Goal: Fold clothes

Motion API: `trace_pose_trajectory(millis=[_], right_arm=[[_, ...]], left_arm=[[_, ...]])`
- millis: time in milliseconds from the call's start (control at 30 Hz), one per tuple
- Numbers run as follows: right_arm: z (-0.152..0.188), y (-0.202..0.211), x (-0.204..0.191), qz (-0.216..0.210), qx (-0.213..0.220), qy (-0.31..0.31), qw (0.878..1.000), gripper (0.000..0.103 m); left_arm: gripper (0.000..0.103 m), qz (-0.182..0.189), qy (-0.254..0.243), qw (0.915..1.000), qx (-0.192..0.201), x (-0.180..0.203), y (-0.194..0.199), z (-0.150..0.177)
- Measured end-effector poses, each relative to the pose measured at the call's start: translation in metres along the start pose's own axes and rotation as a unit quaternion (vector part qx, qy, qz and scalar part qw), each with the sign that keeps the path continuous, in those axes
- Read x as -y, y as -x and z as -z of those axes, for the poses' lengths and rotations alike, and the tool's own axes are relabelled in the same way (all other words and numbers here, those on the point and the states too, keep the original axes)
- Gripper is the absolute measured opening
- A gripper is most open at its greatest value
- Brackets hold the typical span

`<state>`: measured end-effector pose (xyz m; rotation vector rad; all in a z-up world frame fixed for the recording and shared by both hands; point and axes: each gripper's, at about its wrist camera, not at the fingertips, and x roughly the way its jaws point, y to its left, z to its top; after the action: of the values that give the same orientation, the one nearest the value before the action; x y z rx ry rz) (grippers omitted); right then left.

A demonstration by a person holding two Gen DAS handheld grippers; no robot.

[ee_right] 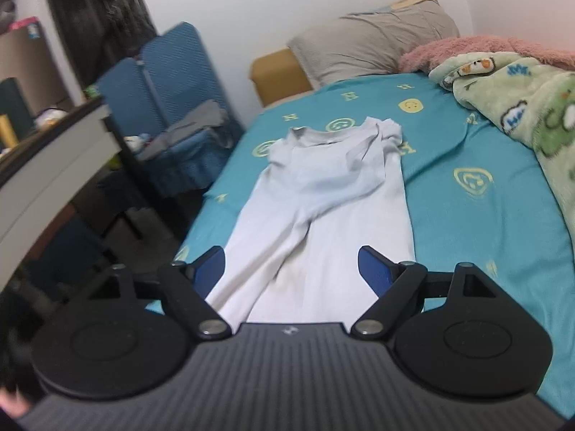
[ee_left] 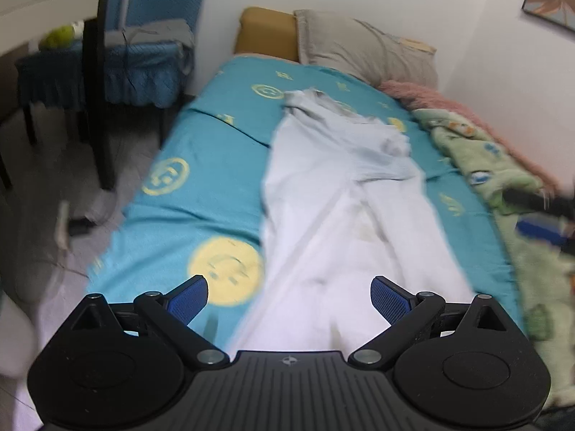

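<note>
A pale white T-shirt point(ee_left: 345, 194) point(ee_right: 323, 194) lies lengthwise on the teal bedsheet point(ee_left: 201, 151) point(ee_right: 467, 215), its sides folded in over the middle and its collar toward the pillows. My left gripper point(ee_left: 289, 301) hovers above the shirt's near hem, open, with nothing between its blue pads. My right gripper point(ee_right: 291, 271) is also open and empty, held above the near part of the shirt. The right gripper point(ee_left: 542, 215) shows as a dark and blue blur at the right edge of the left wrist view.
A green patterned blanket point(ee_right: 521, 107) and a pink fleece point(ee_right: 467, 50) are heaped along the wall side of the bed. A grey pillow point(ee_right: 370, 46) lies at the head. A blue chair with clothes point(ee_right: 187, 136) and a desk point(ee_right: 54, 151) stand left of the bed.
</note>
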<state>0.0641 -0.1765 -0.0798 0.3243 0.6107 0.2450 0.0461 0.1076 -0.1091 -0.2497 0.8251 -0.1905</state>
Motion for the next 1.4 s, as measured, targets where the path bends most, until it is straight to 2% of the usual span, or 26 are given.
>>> trace_pose_trajectory(millis=[67, 167, 233, 300, 400, 467, 567, 633, 700, 733, 833, 900, 967, 1067, 1167, 1200, 1267, 1333, 1367, 1400], right_arm=[[0.016, 0.015, 0.007, 0.000, -0.013, -0.015, 1.000, 0.083], [0.025, 0.025, 0.016, 0.007, -0.031, -0.051, 0.998, 0.083], [0.025, 0.029, 0.021, 0.005, -0.031, -0.071, 0.997, 0.083], [0.025, 0.031, 0.026, 0.004, -0.027, -0.083, 0.996, 0.083], [0.026, 0.030, 0.035, 0.007, -0.024, -0.103, 0.994, 0.083], [0.028, 0.029, 0.044, 0.007, -0.030, -0.123, 0.992, 0.083], [0.030, 0.024, 0.057, -0.003, -0.042, -0.156, 0.987, 0.083], [0.032, 0.021, 0.062, -0.008, -0.049, -0.173, 0.984, 0.083], [0.033, 0.019, 0.063, -0.014, -0.055, -0.179, 0.982, 0.083], [0.034, 0.018, 0.063, -0.016, -0.058, -0.182, 0.982, 0.083], [0.035, 0.016, 0.062, -0.020, -0.063, -0.185, 0.981, 0.083], [0.036, 0.016, 0.061, -0.024, -0.065, -0.186, 0.980, 0.083], [0.036, 0.017, 0.062, -0.028, -0.067, -0.190, 0.979, 0.083], [0.037, 0.017, 0.064, -0.032, -0.070, -0.195, 0.978, 0.083], [0.037, 0.018, 0.066, -0.034, -0.071, -0.199, 0.977, 0.083], [0.037, 0.018, 0.066, -0.034, -0.071, -0.201, 0.977, 0.083], [0.037, 0.018, 0.067, -0.034, -0.072, -0.206, 0.975, 0.083], [0.036, 0.018, 0.069, -0.036, -0.072, -0.211, 0.974, 0.083], [0.036, 0.018, 0.070, -0.037, -0.072, -0.214, 0.974, 0.083], [0.036, 0.018, 0.071, -0.037, -0.071, -0.216, 0.973, 0.083]], left_arm=[[0.098, 0.011, 0.014, 0.9998, -0.009, 0.001, 0.010, 0.008], [0.098, -0.005, 0.040, 0.9989, -0.023, -0.006, 0.015, 0.017], [0.096, -0.017, 0.082, 0.9955, -0.044, -0.022, 0.010, 0.019], [0.091, -0.028, 0.140, 0.9875, -0.067, -0.043, 0.003, 0.021], [0.083, -0.031, 0.237, 0.9665, -0.094, -0.075, -0.004, 0.029], [0.080, -0.032, 0.277, 0.9545, -0.106, -0.088, -0.005, 0.035], [0.073, -0.048, 0.296, 0.9453, -0.127, -0.092, -0.006, 0.041], [0.072, -0.062, 0.295, 0.9429, -0.141, -0.091, -0.007, 0.043], [0.072, -0.066, 0.287, 0.9442, -0.149, -0.087, -0.008, 0.044], [0.071, -0.065, 0.279, 0.9458, -0.153, -0.084, -0.008, 0.044], [0.054, -0.081, 0.242, 0.9515, -0.172, -0.068, -0.010, 0.045], [0.025, -0.104, 0.210, 0.9563, -0.174, -0.057, -0.009, 0.046], [0.007, -0.112, 0.178, 0.9611, -0.179, -0.046, -0.010, 0.047], [0.004, -0.133, 0.094, 0.9713, -0.174, -0.019, -0.007, 0.046], [0.003, -0.147, -0.029, 0.9763, -0.156, 0.023, 0.000, 0.046], [0.003, -0.147, -0.074, 0.9753, -0.147, 0.039, 0.004, 0.048], [0.003, -0.125, -0.160, 0.9693, -0.138, 0.069, 0.010, 0.056], [0.003, -0.094, -0.242, 0.9563, -0.135, 0.097, 0.014, 0.066], [0.004, -0.075, -0.280, 0.9472, -0.136, 0.109, 0.015, 0.072], [0.004, -0.054, -0.296, 0.9428, -0.144, 0.115, 0.015, 0.074]])
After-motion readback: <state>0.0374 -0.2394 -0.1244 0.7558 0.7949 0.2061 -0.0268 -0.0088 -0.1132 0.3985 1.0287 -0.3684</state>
